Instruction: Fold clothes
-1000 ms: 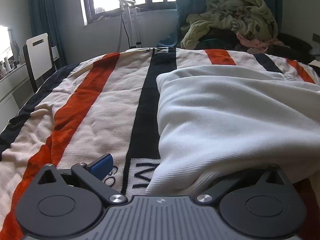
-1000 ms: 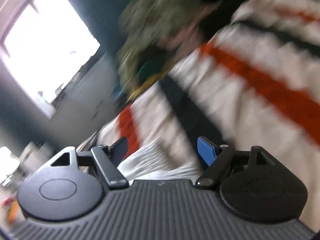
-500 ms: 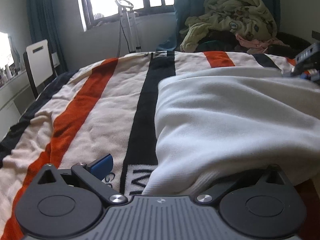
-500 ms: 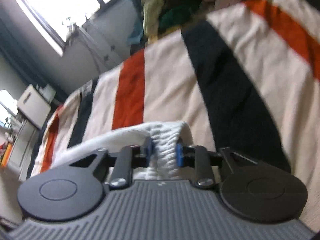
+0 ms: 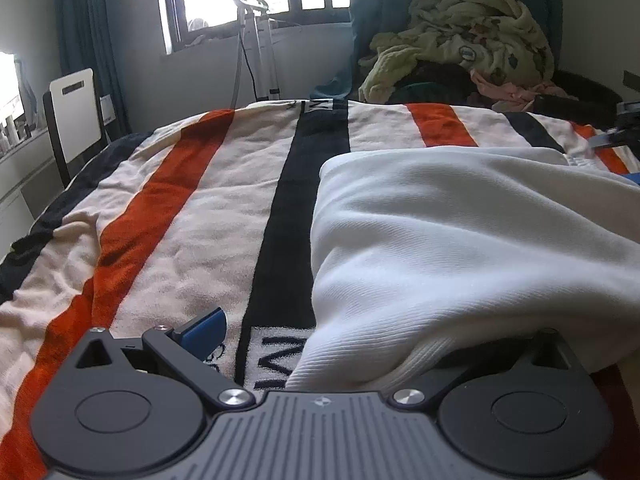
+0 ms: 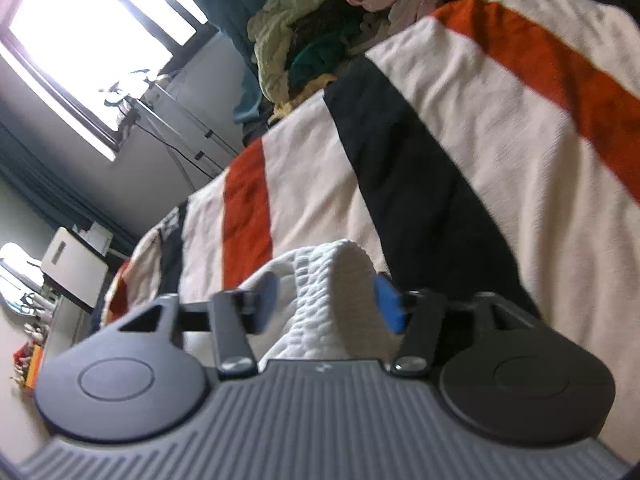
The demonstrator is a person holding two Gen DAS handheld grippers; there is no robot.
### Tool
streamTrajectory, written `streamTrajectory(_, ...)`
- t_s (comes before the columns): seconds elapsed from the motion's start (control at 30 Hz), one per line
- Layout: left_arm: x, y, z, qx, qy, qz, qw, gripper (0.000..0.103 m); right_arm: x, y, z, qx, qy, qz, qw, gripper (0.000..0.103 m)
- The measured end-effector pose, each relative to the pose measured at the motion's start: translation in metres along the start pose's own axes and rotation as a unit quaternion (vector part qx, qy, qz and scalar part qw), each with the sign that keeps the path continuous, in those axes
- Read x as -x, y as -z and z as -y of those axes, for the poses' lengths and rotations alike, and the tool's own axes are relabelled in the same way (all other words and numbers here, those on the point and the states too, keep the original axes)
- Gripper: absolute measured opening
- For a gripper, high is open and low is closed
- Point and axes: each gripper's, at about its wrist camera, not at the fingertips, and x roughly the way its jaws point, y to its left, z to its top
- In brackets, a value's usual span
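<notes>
With the white sweatshirt [image 5: 460, 240] lying on the striped blanket [image 5: 192, 208], its ribbed hem [image 6: 320, 292] sits between the right hand-held gripper [image 6: 326, 300]'s spread fingers ungrasped, and the left hand-held gripper [image 5: 352, 344] looks released too, so lifting now would likely leave the hem behind.

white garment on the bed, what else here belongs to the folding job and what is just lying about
Part of the job:
- white garment
- left tool, open at its ribbed hem
- right tool, open around a bunched edge
- striped blanket as the folding surface

Just lying about:
- clothes pile
- white chair
- metal stand by the window
</notes>
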Motion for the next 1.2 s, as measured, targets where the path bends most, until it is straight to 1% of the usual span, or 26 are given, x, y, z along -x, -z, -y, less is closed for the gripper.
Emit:
streamTrajectory(0.07,0.0,0.0,-0.001,0.002,0.001,-0.001,1.0,0.103,0.018,0.001,0.005,-0.007,0.001,0.004,1.0,0.063)
streamTrajectory(0.13,0.0,0.0,-0.001,0.005,0.001,-0.003,1.0,0.103,0.033,0.003,0.014,-0.018,0.002,-0.002,1.0,0.063)
streamTrajectory(0.2,0.0,0.0,-0.002,0.009,0.002,-0.005,0.9999,0.103,0.043,0.006,0.025,-0.029,-0.004,-0.013,0.999,0.063)
streamTrajectory(0.3,0.001,0.0,-0.003,0.014,0.004,-0.008,0.9999,0.103,0.045,0.012,0.037,-0.048,-0.022,-0.041,0.998,0.063)
streamTrajectory(0.37,0.001,0.0,-0.003,0.015,0.004,-0.009,0.9998,0.103,0.039,0.017,0.043,-0.085,-0.055,-0.068,0.992,0.063)
streamTrajectory(0.43,0.0,0.0,-0.003,0.014,0.0,-0.01,0.9999,0.103,0.033,0.022,0.049,-0.125,-0.092,-0.09,0.984,0.064)
streamTrajectory(0.5,0.0,0.0,-0.004,0.015,0.0,-0.011,0.9998,0.103,0.034,0.022,0.049,-0.134,-0.13,-0.084,0.979,0.064)
streamTrajectory(0.57,0.0,0.0,-0.004,0.018,0.001,-0.012,0.9998,0.103,0.04,0.019,0.047,-0.124,-0.179,-0.066,0.974,0.064)
streamTrajectory(0.63,0.0,0.0,-0.003,0.018,0.001,-0.011,0.9998,0.103,0.044,0.015,0.045,-0.116,-0.234,-0.051,0.964,0.064)
streamTrajectory(0.77,0.0,0.001,-0.003,0.018,0.001,-0.011,0.9998,0.103,0.05,0.011,0.044,-0.116,-0.3,-0.038,0.946,0.063)
streamTrajectory(0.83,-0.001,0.001,-0.003,0.019,0.001,-0.011,0.9998,0.103,0.053,0.008,0.041,-0.114,-0.301,-0.037,0.946,0.063)
streamTrajectory(0.87,-0.001,0.001,-0.003,0.019,0.001,-0.011,0.9998,0.103,0.053,0.007,0.041,-0.112,-0.289,-0.041,0.95,0.063)
streamTrajectory(0.97,-0.001,0.001,-0.003,0.02,0.001,-0.012,0.9997,0.103,0.049,0.01,0.043,-0.115,-0.227,-0.049,0.966,0.063)
streamTrajectory(1.0,-0.001,0.001,-0.002,0.019,0.0,-0.011,0.9998,0.103,0.046,0.012,0.045,-0.116,-0.221,-0.053,0.967,0.063)
streamTrajectory(1.07,-0.001,0.001,-0.002,0.017,-0.001,-0.011,0.9998,0.103,0.038,0.015,0.047,-0.116,-0.221,-0.065,0.966,0.063)
streamTrajectory(1.1,-0.001,0.001,-0.002,0.016,-0.001,-0.011,0.9998,0.103,0.034,0.016,0.044,-0.107,-0.229,-0.074,0.965,0.063)
streamTrajectory(1.13,-0.001,0.001,-0.002,0.016,-0.001,-0.011,0.9998,0.103,0.029,0.017,0.04,-0.092,-0.227,-0.085,0.966,0.063)
streamTrajectory(1.2,-0.002,0.001,-0.002,0.017,0.0,-0.011,0.9998,0.103,0.019,0.019,0.031,-0.056,-0.208,-0.106,0.971,0.063)
